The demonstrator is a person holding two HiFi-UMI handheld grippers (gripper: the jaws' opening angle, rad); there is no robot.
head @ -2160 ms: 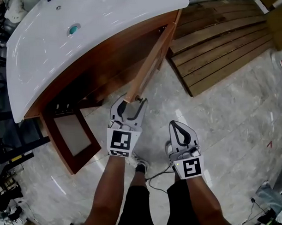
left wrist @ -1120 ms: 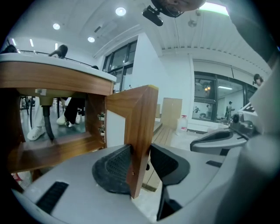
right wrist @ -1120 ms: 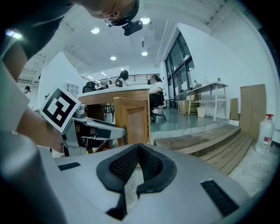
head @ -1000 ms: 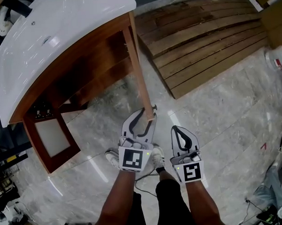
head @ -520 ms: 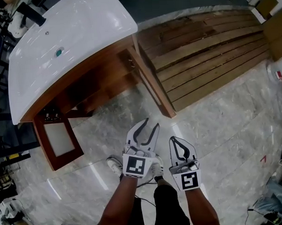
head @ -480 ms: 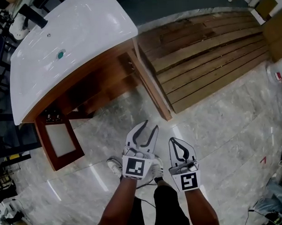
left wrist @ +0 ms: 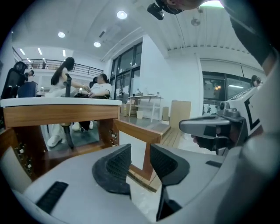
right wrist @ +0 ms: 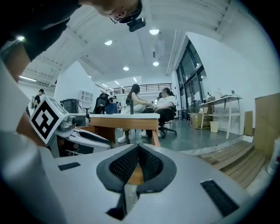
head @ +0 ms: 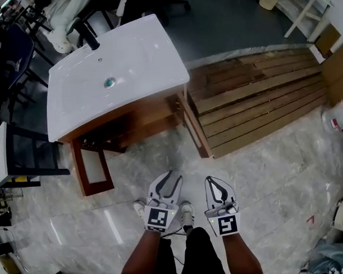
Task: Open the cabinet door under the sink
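The white sink (head: 124,62) tops a brown wooden cabinet (head: 131,121). Its right door (head: 195,127) stands swung out towards me, and its left door (head: 93,167) also hangs open. In the head view my left gripper (head: 170,176) is open, well short of the right door and touching nothing. Its jaws have just been closing a little, with nothing between them. In the left gripper view the right door (left wrist: 140,133) shows beyond the left gripper (left wrist: 140,153). Beside it my right gripper (head: 212,181) is shut and empty, and the right gripper view shows its tips (right wrist: 138,151) meeting.
Wooden planks (head: 260,97) lie on the floor right of the cabinet. Dark chair frames (head: 26,161) stand at the left and a white bucket (head: 336,119) at the right edge. My shoes (head: 141,206) are just under the grippers. People sit beyond the sink (right wrist: 164,105).
My left gripper has come off the right door's end and drawn back. Both grippers have risen and sit farther from the cabinet. The door stays swung open.
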